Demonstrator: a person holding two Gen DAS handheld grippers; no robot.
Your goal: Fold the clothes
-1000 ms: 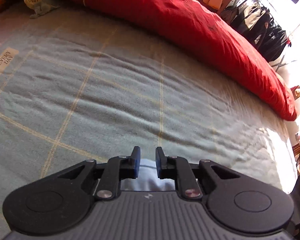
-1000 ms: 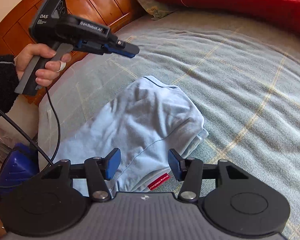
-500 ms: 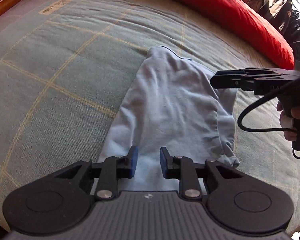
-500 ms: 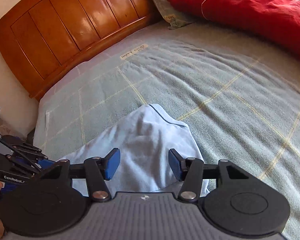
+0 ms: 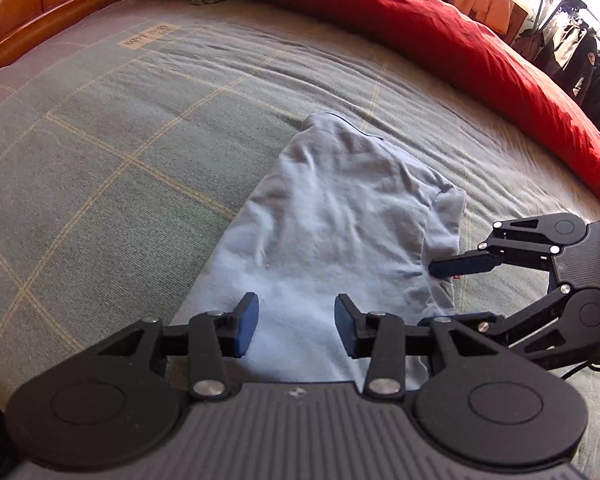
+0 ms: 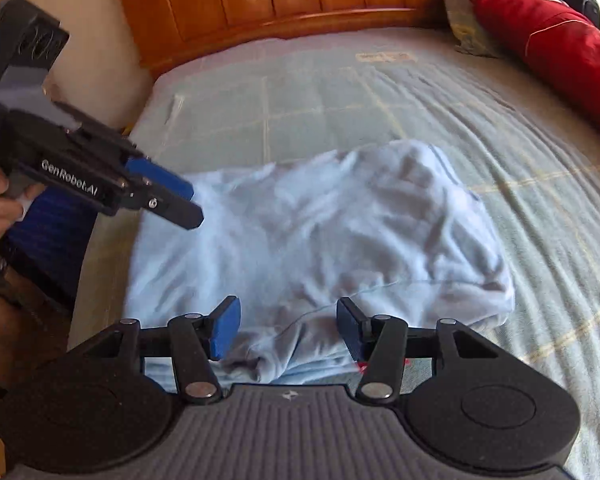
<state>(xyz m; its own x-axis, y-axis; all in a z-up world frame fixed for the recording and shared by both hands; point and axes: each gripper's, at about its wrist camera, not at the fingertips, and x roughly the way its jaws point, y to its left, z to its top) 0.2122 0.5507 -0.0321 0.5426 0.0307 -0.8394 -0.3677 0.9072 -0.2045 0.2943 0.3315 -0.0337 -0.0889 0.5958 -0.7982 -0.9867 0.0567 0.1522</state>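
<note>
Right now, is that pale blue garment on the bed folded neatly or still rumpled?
Rumpled. The pale blue garment lies loosely doubled on the bed, creased, edges uneven and bunched near the right gripper.

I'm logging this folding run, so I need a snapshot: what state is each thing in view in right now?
Light blue garment: lying rumpled on the bed, partly folded, not gripped.
Left tongs: open over the garment's near end, jaws just been opening, nothing pinched.
Right tongs: open above the garment's edge, nothing pinched.
Red duvet: bunched along the far side.
Bedspread: spread out, slightly wrinkled.
</note>
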